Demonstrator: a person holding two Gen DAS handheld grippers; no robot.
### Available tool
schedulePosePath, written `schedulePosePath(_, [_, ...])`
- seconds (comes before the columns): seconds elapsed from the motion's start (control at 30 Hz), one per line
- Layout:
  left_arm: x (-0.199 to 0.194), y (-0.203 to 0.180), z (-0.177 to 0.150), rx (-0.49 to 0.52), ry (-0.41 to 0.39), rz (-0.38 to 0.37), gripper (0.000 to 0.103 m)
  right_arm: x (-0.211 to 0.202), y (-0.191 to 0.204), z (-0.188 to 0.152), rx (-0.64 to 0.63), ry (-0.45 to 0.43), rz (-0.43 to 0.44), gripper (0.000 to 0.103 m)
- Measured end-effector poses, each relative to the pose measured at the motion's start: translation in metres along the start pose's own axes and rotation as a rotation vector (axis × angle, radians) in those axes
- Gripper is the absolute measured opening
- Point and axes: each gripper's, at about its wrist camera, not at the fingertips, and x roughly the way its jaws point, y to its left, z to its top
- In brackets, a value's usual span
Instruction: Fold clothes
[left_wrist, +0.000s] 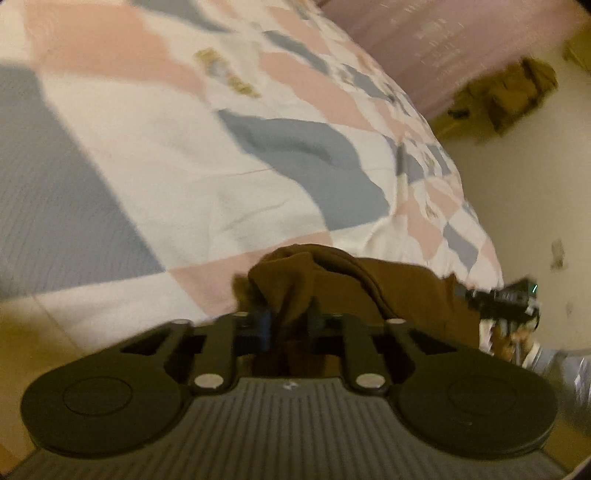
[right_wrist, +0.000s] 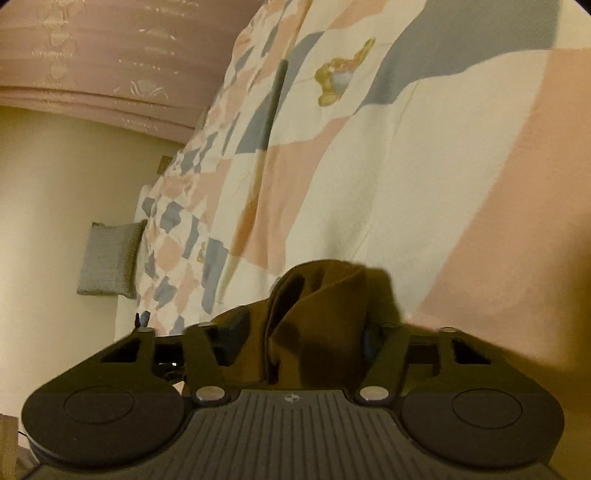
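Note:
A brown garment (left_wrist: 369, 284) is bunched between the fingers of my left gripper (left_wrist: 290, 321), which is shut on it above the near edge of the bed. The cloth stretches right to my right gripper (left_wrist: 506, 299), seen at the right edge. In the right wrist view the same brown garment (right_wrist: 325, 306) is bunched in my right gripper (right_wrist: 303, 339), which is shut on it. Both hold the cloth over the patchwork quilt (left_wrist: 184, 155), which also shows in the right wrist view (right_wrist: 406, 166).
The quilt has pink, grey and white patches and covers the bed. A pinkish curtain (left_wrist: 443, 48) hangs beyond the bed. A pile of brown things (left_wrist: 509, 96) lies on the pale floor. A grey cushion (right_wrist: 110, 258) leans beside the bed.

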Motion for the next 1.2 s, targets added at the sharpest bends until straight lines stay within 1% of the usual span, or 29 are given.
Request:
schedulePosePath(0.03, [-0.005,-0.008,0.0,0.045,-0.009,0.009,0.009,0.002,0.003,-0.001,-0.028,0.003,-0.012,0.012])
schedulePosePath(0.1, [-0.019,-0.026,-0.002,0.135,-0.036,0.03,0.008,-0.002,0.016,-0.005,-0.125,-0.018,-0.044,0.009])
schedulePosePath(0.17, [-0.035,-0.045,-0.005,0.219,-0.067,0.047,0.008,-0.014,0.034,-0.015,-0.227,-0.062,-0.054,0.008])
schedulePosePath(0.27, [-0.077,-0.084,-0.031,0.338,-0.132,0.07,0.008,-0.041,0.068,-0.034,-0.387,-0.125,-0.047,0.008])
schedulePosePath(0.33, [-0.108,-0.11,-0.058,0.407,-0.165,0.094,0.008,-0.062,0.099,-0.055,-0.517,-0.15,-0.048,0.008])
schedulePosePath(0.4, [-0.135,-0.129,-0.09,0.461,-0.176,0.119,0.009,-0.084,0.127,-0.084,-0.64,-0.169,-0.061,0.008])
schedulePosePath(0.43, [-0.145,-0.137,-0.108,0.501,-0.167,0.151,0.01,-0.096,0.139,-0.103,-0.698,-0.176,-0.082,0.008])
schedulePosePath(0.5, [-0.161,-0.152,-0.15,0.593,-0.125,0.24,0.011,-0.118,0.159,-0.14,-0.798,-0.187,-0.133,0.007])
schedulePosePath(0.53, [-0.166,-0.155,-0.172,0.622,-0.094,0.286,0.015,-0.125,0.165,-0.163,-0.853,-0.172,-0.175,0.007])
schedulePosePath(0.6, [-0.17,-0.156,-0.213,0.677,-0.011,0.371,0.015,-0.133,0.172,-0.217,-0.969,-0.101,-0.292,0.008])
schedulePosePath(0.67, [-0.17,-0.158,-0.257,0.777,0.076,0.455,0.015,-0.14,0.178,-0.272,-1.082,-0.028,-0.41,0.012])
schedulePosePath(0.7, [-0.169,-0.159,-0.276,0.824,0.106,0.482,0.016,-0.138,0.178,-0.3,-1.133,0.021,-0.478,0.018])
schedulePosePath(0.73, [-0.168,-0.159,-0.293,0.87,0.133,0.503,0.02,-0.131,0.173,-0.329,-1.182,0.087,-0.558,0.027])
schedulePosePath(0.77, [-0.166,-0.16,-0.309,0.928,0.154,0.532,0.022,-0.125,0.165,-0.362,-1.231,0.157,-0.642,0.044])
schedulePosePath(0.83, [-0.162,-0.165,-0.337,1.078,0.17,0.602,0.023,-0.113,0.151,-0.418,-1.326,0.275,-0.776,0.045])
schedulePosePath(0.87, [-0.161,-0.171,-0.348,1.171,0.16,0.632,0.023,-0.109,0.149,-0.435,-1.358,0.285,-0.823,0.046])
schedulePosePath(0.9, [-0.159,-0.178,-0.356,1.256,0.138,0.661,0.027,-0.108,0.152,-0.444,-1.377,0.251,-0.856,0.048])
schedulePosePath(0.93, [-0.156,-0.185,-0.362,1.336,0.104,0.688,0.034,-0.107,0.155,-0.452,-1.395,0.216,-0.888,0.052])
schedulePosePath(0.97, [-0.152,-0.19,-0.366,1.405,0.08,0.707,0.037,-0.105,0.158,-0.461,-1.412,0.181,-0.92,0.053])
schedulePosePath(1.0, [-0.146,-0.192,-0.369,1.472,0.069,0.716,0.04,-0.104,0.161,-0.47,-1.43,0.145,-0.952,0.057])
schedulePosePath(1.03, [-0.139,-0.193,-0.374,1.546,0.06,0.723,0.04,-0.102,0.164,-0.478,-1.446,0.109,-0.984,0.065])
schedulePosePath(1.07, [-0.131,-0.194,-0.378,1.62,0.051,0.729,0.04,-0.1,0.168,-0.483,-1.467,0.082,-1.003,0.068])
schedulePosePath(1.1, [-0.124,-0.192,-0.383,1.694,0.058,0.732,0.04,-0.095,0.171,-0.484,-1.503,0.071,-1.013,0.069])
schedulePosePath(1.13, [-0.115,-0.186,-0.389,1.771,0.076,0.742,0.043,-0.089,0.173,-0.485,-1.552,0.07,-1.024,0.069])
schedulePosePath(1.2, [-0.102,-0.171,-0.4,1.909,0.095,0.776,0.043,-0.076,0.168,-0.487,-1.648,0.1,-1.043,0.068])
